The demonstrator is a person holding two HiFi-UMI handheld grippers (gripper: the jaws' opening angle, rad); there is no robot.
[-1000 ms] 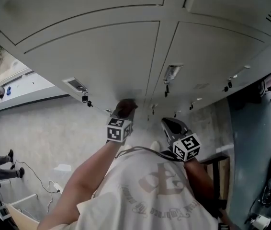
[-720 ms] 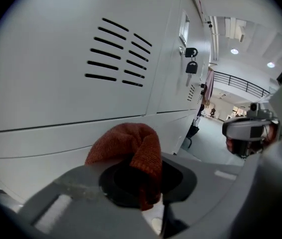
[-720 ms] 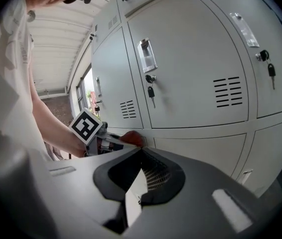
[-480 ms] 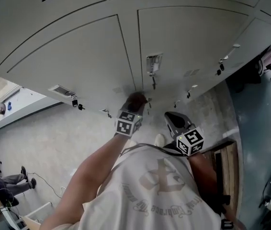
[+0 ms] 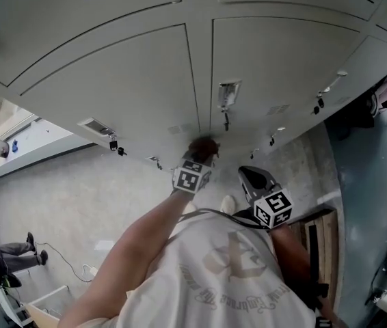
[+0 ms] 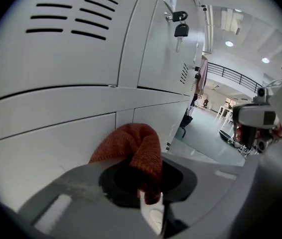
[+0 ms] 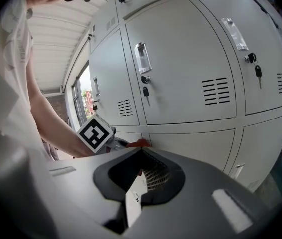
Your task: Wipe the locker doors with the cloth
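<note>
We have the cloth (image 6: 131, 146) clamped in our left tool (image 6: 150, 205), bunched against a locker door (image 6: 31, 153) just beside the vertical seam (image 6: 124, 116). A key (image 6: 181, 31) hangs in a lock above. Our right tool (image 7: 143, 183) is clenched on nothing, near the left one, clear of the doors.
</note>
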